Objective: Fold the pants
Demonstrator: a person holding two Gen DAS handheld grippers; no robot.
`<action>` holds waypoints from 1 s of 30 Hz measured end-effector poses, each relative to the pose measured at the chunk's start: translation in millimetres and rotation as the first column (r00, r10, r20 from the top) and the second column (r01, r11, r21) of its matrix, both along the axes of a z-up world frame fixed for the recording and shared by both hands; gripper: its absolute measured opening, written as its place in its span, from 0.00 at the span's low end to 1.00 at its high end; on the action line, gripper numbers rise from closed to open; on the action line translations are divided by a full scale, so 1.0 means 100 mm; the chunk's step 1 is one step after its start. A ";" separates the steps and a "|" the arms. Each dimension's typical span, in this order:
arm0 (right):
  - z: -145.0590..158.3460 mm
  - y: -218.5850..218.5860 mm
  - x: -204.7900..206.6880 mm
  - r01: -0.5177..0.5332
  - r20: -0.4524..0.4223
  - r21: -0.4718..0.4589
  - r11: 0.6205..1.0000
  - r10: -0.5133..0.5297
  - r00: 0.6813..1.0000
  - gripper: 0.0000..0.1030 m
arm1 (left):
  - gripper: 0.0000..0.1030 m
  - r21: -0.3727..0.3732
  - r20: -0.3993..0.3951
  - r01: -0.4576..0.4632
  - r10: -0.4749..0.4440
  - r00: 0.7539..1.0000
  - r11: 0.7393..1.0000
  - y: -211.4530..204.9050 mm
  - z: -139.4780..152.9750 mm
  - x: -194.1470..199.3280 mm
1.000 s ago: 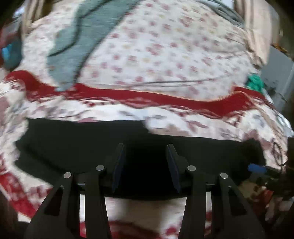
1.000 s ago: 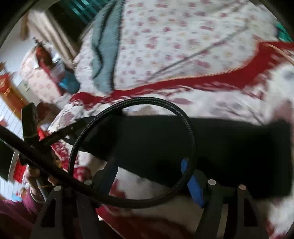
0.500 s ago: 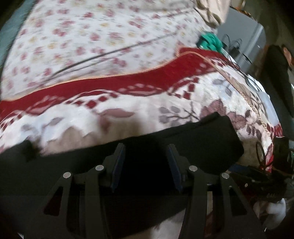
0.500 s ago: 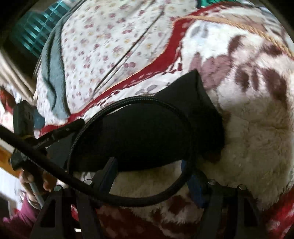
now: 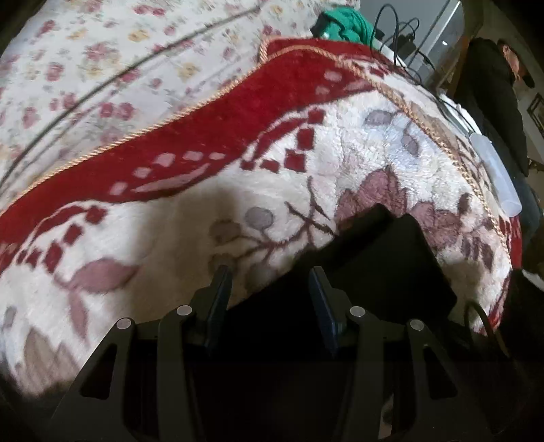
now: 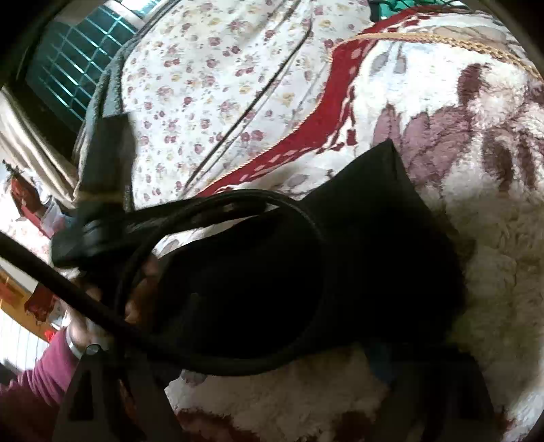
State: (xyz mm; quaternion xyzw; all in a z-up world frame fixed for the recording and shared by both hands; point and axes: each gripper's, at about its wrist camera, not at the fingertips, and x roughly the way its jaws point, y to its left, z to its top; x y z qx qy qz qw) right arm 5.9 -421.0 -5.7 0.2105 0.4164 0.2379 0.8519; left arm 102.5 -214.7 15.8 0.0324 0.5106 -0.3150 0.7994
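Note:
The black pants (image 5: 391,268) lie folded on the plush red and cream blanket (image 5: 163,244), their squared end up and to the right. My left gripper (image 5: 270,282) hovers low over them with its jaws apart. Dark cloth lies under and between their lower parts, and blanket shows between the tips. In the right wrist view the pants (image 6: 357,238) form a dark heap ahead of my right gripper (image 6: 258,353). Its jaws are opening wide, with the pants' near edge between them and not pressed. The left gripper (image 6: 102,210) shows there blurred, held by a hand (image 6: 142,292).
A black cable loop (image 6: 238,367) hangs across the right wrist view. Beyond the blanket lies a floral sheet (image 5: 102,68), with a green cloth (image 5: 343,23) and cords at its far corner. A person in dark clothes (image 5: 489,102) stands past the right edge. A grey-green cloth (image 6: 112,88) lies far left.
My left gripper swept to the right along the pants and rolled, so their right end now lies just ahead of it. My right gripper's jaws spread wider and it sank closer.

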 end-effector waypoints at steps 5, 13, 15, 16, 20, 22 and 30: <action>-0.01 0.04 -0.05 -0.022 0.028 -0.017 1.000 0.022 0.999 0.82 | 0.64 -0.003 -0.048 0.089 -0.089 0.995 0.996 -0.18 -0.10 0.11; -0.07 -0.03 0.01 -0.052 0.068 0.049 0.997 0.049 0.996 0.65 | 0.93 0.106 -0.030 0.321 -0.319 0.947 0.941 -0.48 -0.20 0.04; -0.11 -0.07 0.05 -0.047 0.066 0.077 0.996 0.042 0.997 0.55 | 0.96 0.157 0.000 0.360 -0.365 0.931 0.920 -0.56 -0.23 0.00; -0.13 -0.09 0.07 -0.045 0.065 0.101 0.994 0.038 0.997 0.49 | 0.96 0.163 -0.007 0.363 -0.366 0.930 0.918 -0.58 -0.23 0.00; -0.17 -0.11 0.12 -0.037 0.056 0.121 0.992 0.030 0.998 0.35 | 0.83 0.148 0.001 0.354 -0.358 0.934 0.923 -0.61 -0.23 0.07; -0.17 -0.10 0.12 -0.044 0.055 0.120 0.992 0.038 0.998 0.32 | 0.65 0.118 0.033 0.347 -0.353 0.935 0.930 -0.57 -0.20 0.06; -0.07 -0.12 0.13 -0.074 0.087 0.163 0.984 0.060 0.994 0.15 | 0.10 0.091 0.078 0.343 -0.350 0.933 0.935 -0.52 -0.10 -0.03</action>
